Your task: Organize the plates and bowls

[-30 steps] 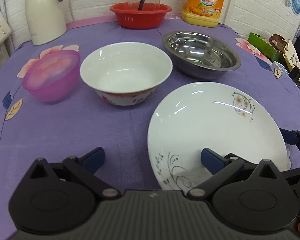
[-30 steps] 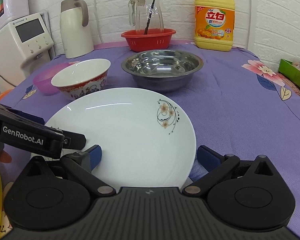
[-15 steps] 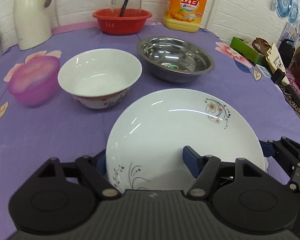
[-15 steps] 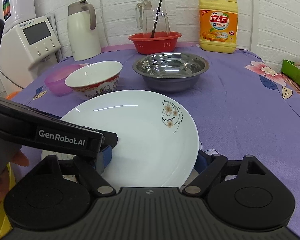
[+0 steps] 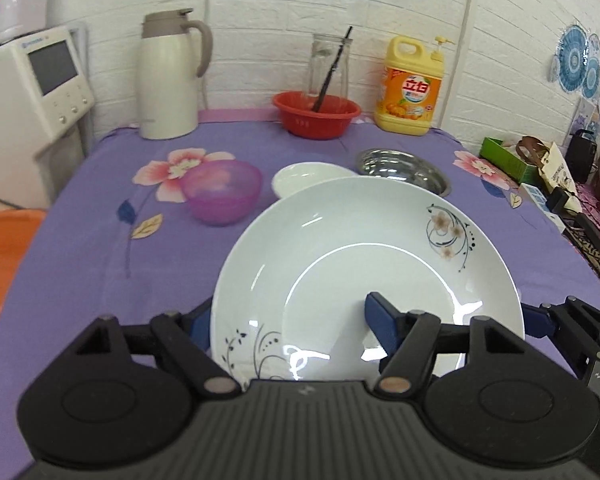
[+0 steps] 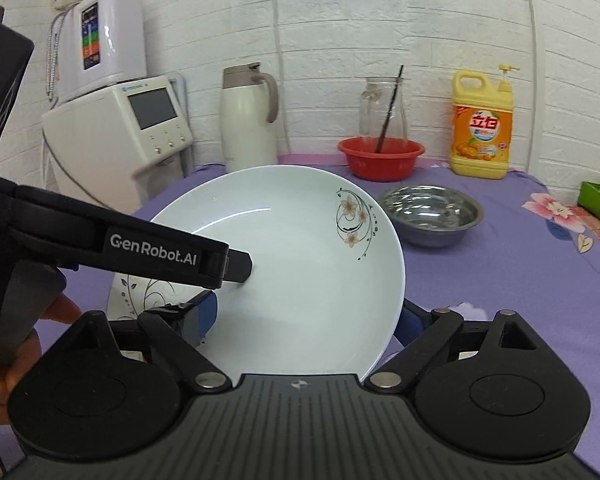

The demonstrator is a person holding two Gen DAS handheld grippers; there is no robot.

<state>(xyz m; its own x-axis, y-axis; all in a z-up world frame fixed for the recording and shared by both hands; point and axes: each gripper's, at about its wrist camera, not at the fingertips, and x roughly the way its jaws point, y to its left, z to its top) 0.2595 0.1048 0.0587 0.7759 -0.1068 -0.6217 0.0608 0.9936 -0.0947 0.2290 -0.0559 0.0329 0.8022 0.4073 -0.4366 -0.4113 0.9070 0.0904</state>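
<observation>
I am holding the plate (image 5: 364, 280) between both grippers, raised off the purple tablecloth (image 5: 100, 272) and tilting up at its far edge. The left gripper (image 5: 288, 320) is clamping the plate's near-left rim, one finger on the upper face and the other under the edge. The right gripper (image 6: 308, 320) is gripping the near-right rim the same way, its left finger above and its right finger beneath.

The bowls are lying beyond the plate: the pink bowl (image 5: 222, 192) far left, the white bowl (image 5: 308, 176) partly hidden behind the plate's far rim, the steel bowl (image 6: 432, 216) far right. The steel bowl is sitting nearer the right gripper.

I am judging that any set-down calls for carrying the plate forward, and the tilt wants levelling first.
</observation>
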